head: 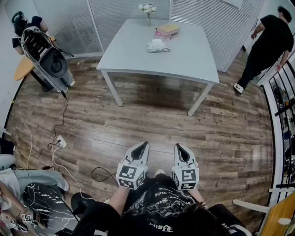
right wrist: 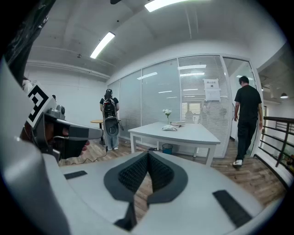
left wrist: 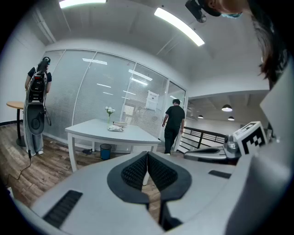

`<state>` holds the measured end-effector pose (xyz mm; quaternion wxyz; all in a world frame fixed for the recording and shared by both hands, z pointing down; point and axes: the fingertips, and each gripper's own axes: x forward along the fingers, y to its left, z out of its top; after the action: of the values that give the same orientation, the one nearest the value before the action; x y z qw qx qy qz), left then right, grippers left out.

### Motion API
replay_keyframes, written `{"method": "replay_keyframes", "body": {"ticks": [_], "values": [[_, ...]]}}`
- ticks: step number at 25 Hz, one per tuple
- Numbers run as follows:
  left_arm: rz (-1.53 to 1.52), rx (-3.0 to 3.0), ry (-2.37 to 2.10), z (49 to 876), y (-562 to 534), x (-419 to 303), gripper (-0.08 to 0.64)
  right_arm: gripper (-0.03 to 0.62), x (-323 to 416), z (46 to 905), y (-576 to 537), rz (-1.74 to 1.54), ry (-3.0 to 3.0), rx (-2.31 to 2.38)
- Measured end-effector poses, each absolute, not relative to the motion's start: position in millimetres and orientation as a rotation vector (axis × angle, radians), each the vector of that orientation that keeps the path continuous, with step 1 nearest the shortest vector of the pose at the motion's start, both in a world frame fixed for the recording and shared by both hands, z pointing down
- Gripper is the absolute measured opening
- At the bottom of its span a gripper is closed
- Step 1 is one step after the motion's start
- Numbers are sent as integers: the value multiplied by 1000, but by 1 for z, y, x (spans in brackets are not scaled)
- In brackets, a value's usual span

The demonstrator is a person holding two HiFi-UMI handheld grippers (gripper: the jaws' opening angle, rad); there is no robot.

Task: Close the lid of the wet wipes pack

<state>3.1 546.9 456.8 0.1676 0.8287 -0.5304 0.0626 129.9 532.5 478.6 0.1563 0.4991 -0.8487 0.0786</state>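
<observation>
Here, both tongs are shut on nothing: the left gripper (head: pixel 144 144) and the right gripper (head: pixel 178 146) sit side by side close to the person's body, over the wooden floor (head: pixel 152 120), and each gripper view shows its ribbed pads pressed together. The wet wipes pack (head: pixel 157 46) lies well apart from them on the far white table (head: pixel 184 60) (its lid is too small to read), near a stack of books (head: pixel 167 31) and a vase of flowers (head: pixel 148 10). A person in black (head: pixel 267 41) stands at the far right.

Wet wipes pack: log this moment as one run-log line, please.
stage: standing back from table | wet wipes pack: on table, far ahead, untouched | left claw: shut, empty | right claw: shut, empty
</observation>
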Motion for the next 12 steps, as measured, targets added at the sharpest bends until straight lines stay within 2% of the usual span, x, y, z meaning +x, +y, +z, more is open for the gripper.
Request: {"method": "replay_keyframes", "body": {"ticks": [12], "values": [[185,2371,-1506,461,534,38,8,-2,152,482,518,226,-2516,1363]]}}
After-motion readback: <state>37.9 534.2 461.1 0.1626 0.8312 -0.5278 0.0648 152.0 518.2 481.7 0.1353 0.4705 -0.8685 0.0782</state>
